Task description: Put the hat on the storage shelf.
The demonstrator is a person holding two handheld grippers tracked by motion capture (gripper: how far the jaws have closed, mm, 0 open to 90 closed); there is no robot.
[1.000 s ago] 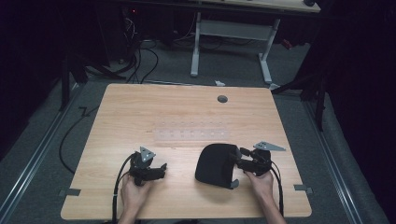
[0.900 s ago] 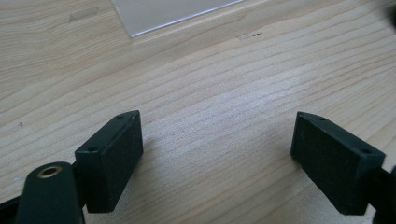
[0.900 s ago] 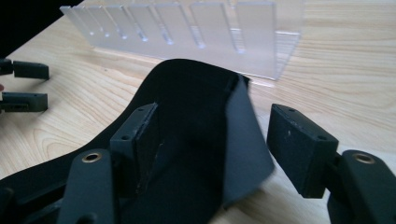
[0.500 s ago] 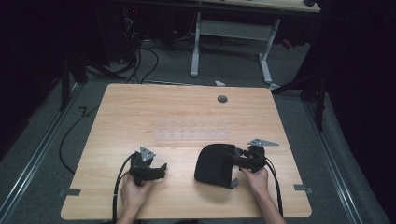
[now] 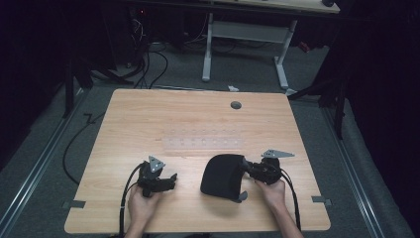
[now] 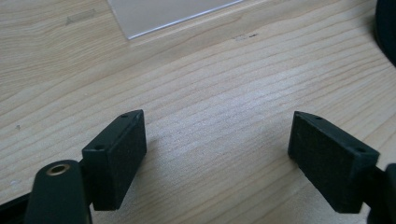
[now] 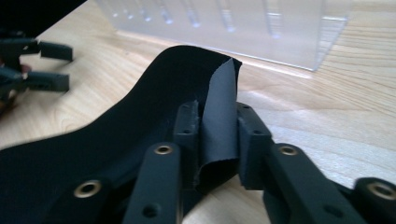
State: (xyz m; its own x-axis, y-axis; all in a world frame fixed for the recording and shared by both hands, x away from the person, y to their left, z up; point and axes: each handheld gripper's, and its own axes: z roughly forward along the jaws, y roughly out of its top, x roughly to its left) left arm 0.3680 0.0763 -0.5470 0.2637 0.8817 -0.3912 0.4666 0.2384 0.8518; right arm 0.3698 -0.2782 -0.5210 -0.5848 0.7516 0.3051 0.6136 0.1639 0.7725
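Black cloth (image 5: 223, 176) lies on the wooden table (image 5: 198, 119), at about 5 o'clock from table centre, near the front edge. A clear plastic rack (image 5: 200, 143) sits just beyond it toward 12 o'clock, apart from the cloth.

Right gripper (image 5: 250, 168) is at the cloth's 3 o'clock edge. In the right gripper view the jaws are closed narrow on a raised fold of the cloth (image 7: 217, 121); the fold stands upright between them and the rest of the cloth spreads away flat to the left. The hold looks firm, though the fold sits near the jaw tips.

Left gripper (image 5: 166, 181) rests low over the table at the cloth's 9 o'clock, well apart from it. In the left gripper view its jaws stand wide, bare wood between them, with a sliver of the cloth (image 6: 386, 25) at the upper right.

We judge the step in hand to be lifting or folding the cloth by its pinched edge. To do it well we would:
- keep the right jaws tight so the fold does not slip out;
- raise slowly so the cloth peels off the wood rather than drags;
- steer clear of the rack at 12 o'clock;
- bring the left gripper in to the 9 o'clock edge if a second hold is needed.
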